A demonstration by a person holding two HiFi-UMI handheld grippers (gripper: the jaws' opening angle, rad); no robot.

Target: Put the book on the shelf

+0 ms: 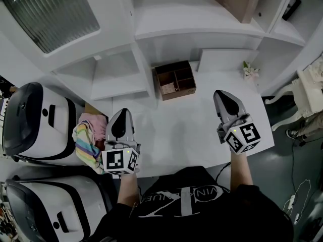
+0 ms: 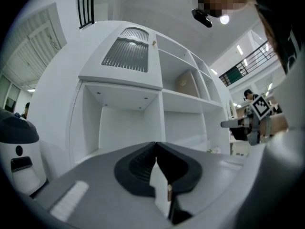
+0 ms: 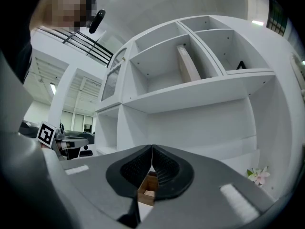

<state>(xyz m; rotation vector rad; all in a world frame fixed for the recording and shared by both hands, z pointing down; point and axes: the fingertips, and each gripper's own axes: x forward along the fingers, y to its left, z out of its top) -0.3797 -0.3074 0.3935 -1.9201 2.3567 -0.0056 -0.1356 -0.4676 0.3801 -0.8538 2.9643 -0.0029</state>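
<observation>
A brown book (image 1: 237, 1) leans upright in an upper compartment of the white shelf unit (image 1: 166, 26). It also appears in the right gripper view as the book (image 3: 188, 63) and in the left gripper view as the book (image 2: 187, 85). My left gripper (image 1: 122, 112) hovers over the white desk's near left part, jaws shut with nothing between them. My right gripper (image 1: 222, 94) hangs over the desk's right side, also shut and empty. In their own views the left gripper (image 2: 156, 147) and right gripper (image 3: 151, 149) both point at the shelves, their tips together.
A small wooden organizer box (image 1: 174, 79) stands at the back of the white desk (image 1: 186, 135). A flower sprig (image 1: 250, 70) lies at the back right. A striped cloth (image 1: 86, 140) and two white-and-black machines (image 1: 30, 120) sit to the left.
</observation>
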